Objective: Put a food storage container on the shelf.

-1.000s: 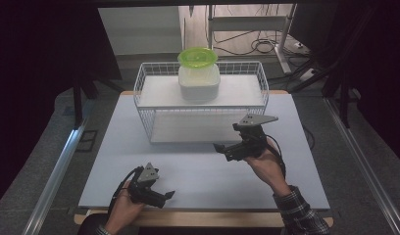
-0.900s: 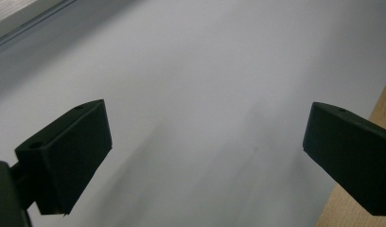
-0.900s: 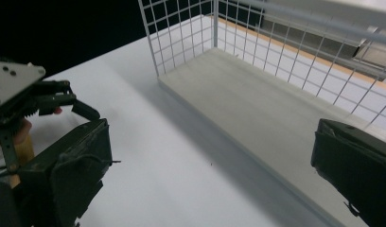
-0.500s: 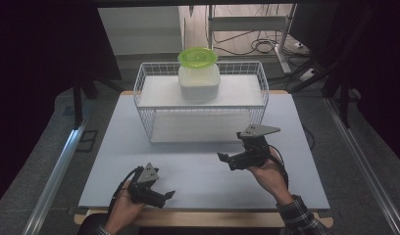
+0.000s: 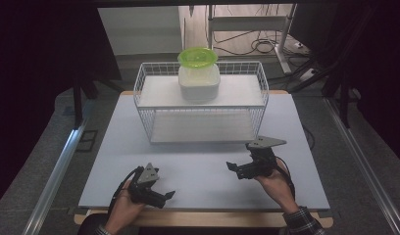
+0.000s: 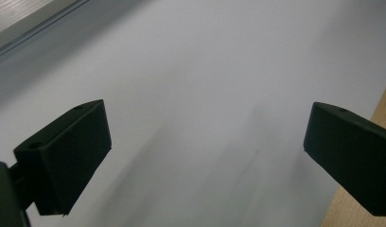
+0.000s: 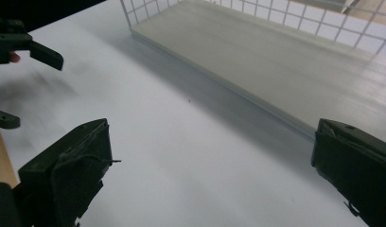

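A white wire rack [image 5: 145,105] with two shelves stands at the back of the white table top [image 5: 198,164]. On its upper shelf sits a white container [image 5: 199,82] with a green lid [image 5: 198,57]. My left gripper [image 5: 166,198] rests low near the front left edge, open, with bare table between its jaws [image 6: 205,151]. My right gripper [image 5: 235,170] hovers in front of the rack's right end, also open and holding nothing [image 7: 210,170]. In the right gripper view the rack's lower shelf [image 7: 285,61] lies ahead and the left gripper [image 7: 28,47] shows at the upper left.
A wooden strip [image 5: 208,218] borders the table's front edge, close to the left gripper [image 6: 382,113]. Metal rails [image 5: 56,171] run along both sides of the table. Cables and a stand [image 5: 257,44] lie on the floor behind the rack.
My right gripper has drawn back from the rack toward the front of the table and dropped lower. The left gripper has stayed put.
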`<state>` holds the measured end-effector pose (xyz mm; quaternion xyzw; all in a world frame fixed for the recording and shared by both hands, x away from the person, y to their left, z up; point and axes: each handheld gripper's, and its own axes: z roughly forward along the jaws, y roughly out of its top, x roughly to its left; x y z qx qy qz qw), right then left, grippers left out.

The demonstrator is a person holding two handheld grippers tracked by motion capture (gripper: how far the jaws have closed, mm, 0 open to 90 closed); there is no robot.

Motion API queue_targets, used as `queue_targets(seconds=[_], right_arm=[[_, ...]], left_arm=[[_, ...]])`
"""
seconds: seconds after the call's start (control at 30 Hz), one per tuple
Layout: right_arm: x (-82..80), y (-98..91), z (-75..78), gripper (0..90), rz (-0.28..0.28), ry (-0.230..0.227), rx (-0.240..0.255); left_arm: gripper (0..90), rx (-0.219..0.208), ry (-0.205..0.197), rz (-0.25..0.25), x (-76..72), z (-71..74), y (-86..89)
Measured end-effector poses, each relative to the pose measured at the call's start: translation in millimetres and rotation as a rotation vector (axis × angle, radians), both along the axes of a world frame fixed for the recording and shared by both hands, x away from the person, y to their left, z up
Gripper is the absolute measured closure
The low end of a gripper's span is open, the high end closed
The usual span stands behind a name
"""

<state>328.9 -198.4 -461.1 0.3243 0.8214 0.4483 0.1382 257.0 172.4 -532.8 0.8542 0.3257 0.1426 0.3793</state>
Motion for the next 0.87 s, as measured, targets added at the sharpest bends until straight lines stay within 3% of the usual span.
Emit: queue_targets(seconds=[0.33, 0.6, 0.87], right_arm=[[-5.4, -13.6, -23.2, 0.0, -0.022, 0.016, -0.028], [-4.2, -13.5, -44.3, 0.0, -0.026, 0.042, -0.067], [-1.5, -11.1, -55.0, 0.0, -0.031, 0.084, -0.104]], left_arm=[[1.5, 0.002, 0.002, -0.002, 0.0, -0.3, -0.4], [1.5, 0.003, 0.005, -0.008, 0.0, -0.5, -0.9], [1.5, 0.008, 0.008, -0.014, 0.4, -0.9, -2.5]])
